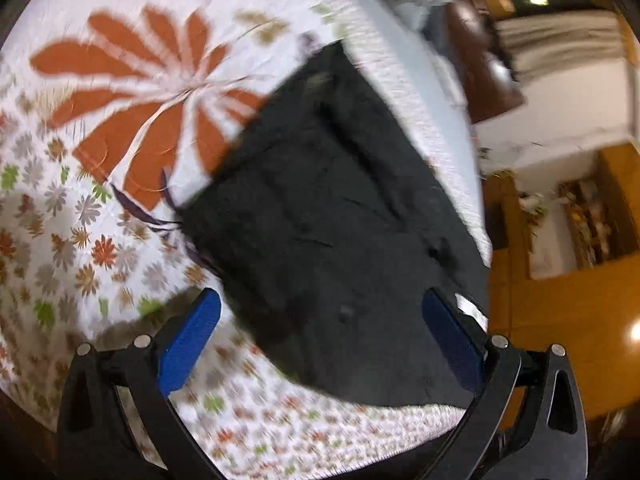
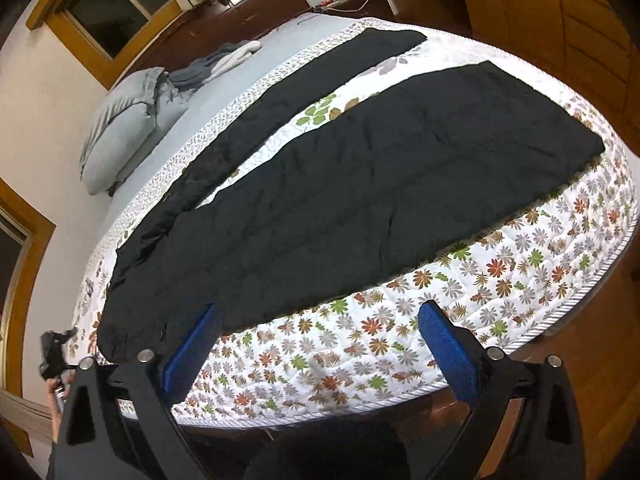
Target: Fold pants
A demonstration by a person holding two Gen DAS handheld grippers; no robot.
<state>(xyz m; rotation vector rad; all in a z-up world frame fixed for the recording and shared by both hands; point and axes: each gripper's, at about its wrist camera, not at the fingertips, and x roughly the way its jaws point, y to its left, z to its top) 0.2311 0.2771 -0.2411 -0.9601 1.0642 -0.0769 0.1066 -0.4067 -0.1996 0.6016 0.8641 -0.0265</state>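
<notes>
While no writing readable, black pants [image 2: 360, 184] flat on floral mattress [image 2: 500, 280], left gripper [image 1: 320, 328] and right gripper [image 2: 320, 340] jaws apart.

Left gripper [image 1: 320, 332]: jaws spread wide, blue pads [image 1: 192, 340] well apart, nothing clamped between them. Right gripper [image 2: 320, 344]: jaws likewise spread wide, empty. In the right wrist view, a hand [image 2: 56, 390] shows at the lower left edge.

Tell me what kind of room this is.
Most likely a home bedroom: black pants lie spread on a floral mattress, a pale blue pillow sits at its far end, and dark wooden drawers stand beside a window.
</notes>
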